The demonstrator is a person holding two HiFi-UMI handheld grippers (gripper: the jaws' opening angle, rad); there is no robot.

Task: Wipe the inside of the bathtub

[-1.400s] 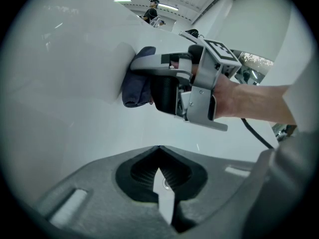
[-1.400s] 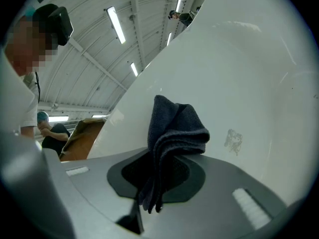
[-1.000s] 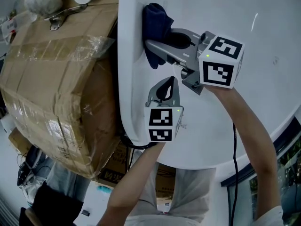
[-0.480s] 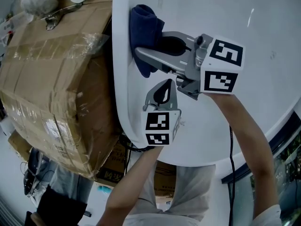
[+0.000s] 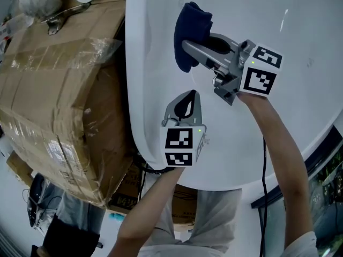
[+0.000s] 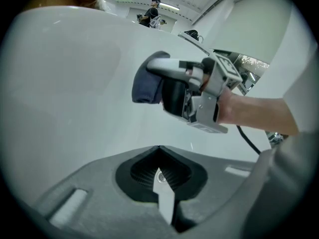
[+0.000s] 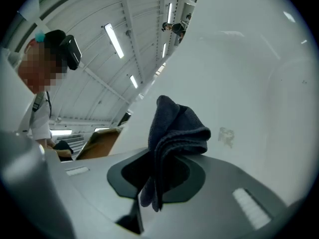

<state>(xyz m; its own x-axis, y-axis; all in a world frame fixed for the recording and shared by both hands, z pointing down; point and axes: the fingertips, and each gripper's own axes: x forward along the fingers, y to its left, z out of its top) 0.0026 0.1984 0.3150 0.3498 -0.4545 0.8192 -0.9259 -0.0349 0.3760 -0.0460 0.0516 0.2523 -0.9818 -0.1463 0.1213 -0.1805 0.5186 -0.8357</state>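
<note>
- Right gripper, grey, two-jaw, hand-held: jaws are clamped on a dark blue folded terry cloth. In the right gripper view the cloth is seen pinched between the jaws, bunched above them with one loose edge hanging back towards the camera.
- Dark blue cloth: carried at the right gripper's tip and held against the white surface directly ahead of the jaws. In the left gripper view it is seen in front of and above that gripper, at the far end of the right gripper.
- White glossy bathtub: its curved inner wall fills the space ahead of and beneath both grippers. A small faint mark is noted on the wall just right of the cloth in the right gripper view.
- Left gripper, grey, two-jaw: jaws are brought fully together with nothing between them. It is placed below and behind the right gripper's jaws, tips pointed towards them. Whether it touches the tub cannot be told.
- Black-and-white marker cubes: one at the rear of each gripper.
- Black cable: trailing behind the right gripper along the forearm.
- Brown cardboard box, wrapped in clear tape: standing left of the left gripper, outside the tub's rim.
</note>
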